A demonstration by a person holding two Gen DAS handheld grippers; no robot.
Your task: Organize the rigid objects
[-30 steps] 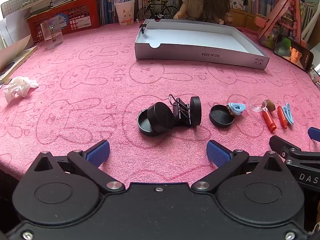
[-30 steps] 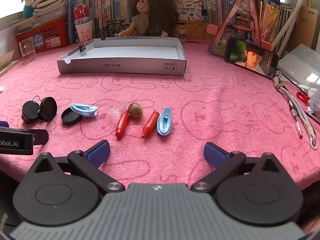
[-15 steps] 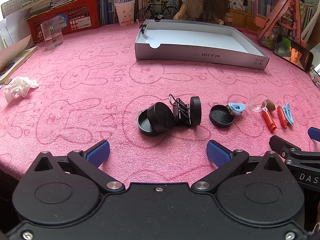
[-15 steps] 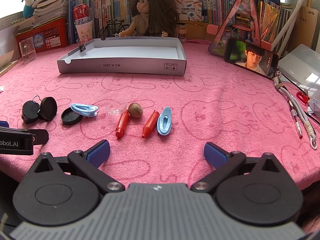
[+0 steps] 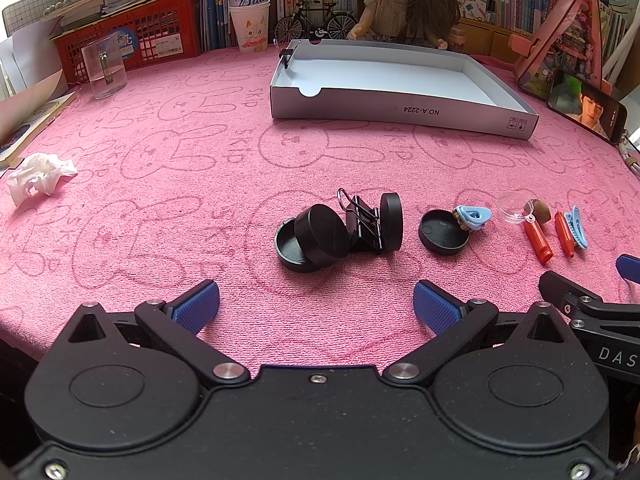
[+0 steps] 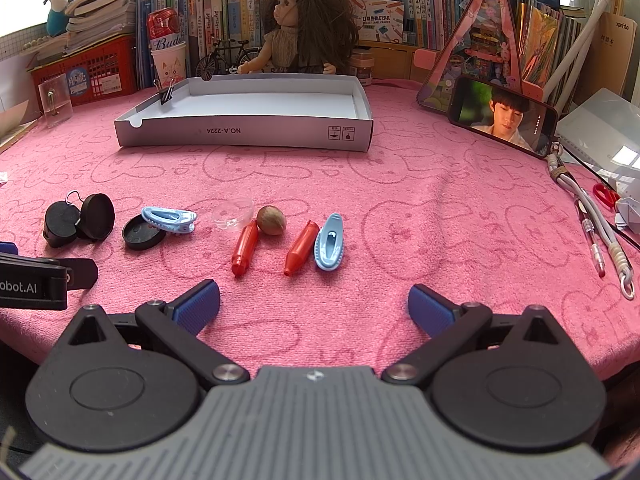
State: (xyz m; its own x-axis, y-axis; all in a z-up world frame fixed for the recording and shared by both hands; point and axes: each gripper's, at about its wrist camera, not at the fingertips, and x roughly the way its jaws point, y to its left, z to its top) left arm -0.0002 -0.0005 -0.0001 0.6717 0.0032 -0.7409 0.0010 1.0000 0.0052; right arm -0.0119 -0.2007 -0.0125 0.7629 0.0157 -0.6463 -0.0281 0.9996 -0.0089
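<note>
Small objects lie in a row on the pink cloth. In the left wrist view: a black round container [image 5: 320, 234] on its lid, a black binder clip [image 5: 362, 220], a black cap [image 5: 443, 232], a blue hair clip [image 5: 474, 216]. In the right wrist view: two red caps [image 6: 245, 246] [image 6: 301, 247], a nut [image 6: 271, 220], a clear lid [image 6: 234, 214], a second blue clip [image 6: 330, 242]. A white tray [image 5: 400, 110] [image 6: 244, 132] stands behind them. My left gripper [image 5: 316, 306] and right gripper [image 6: 314, 306] are open and empty, short of the row.
A crumpled tissue [image 5: 38, 176] lies at the left. A clear cup [image 5: 105, 70], red basket [image 5: 132, 42], doll [image 6: 304, 30] and books line the back. A phone [image 6: 502, 120], pen and cable [image 6: 600, 232] sit at the right.
</note>
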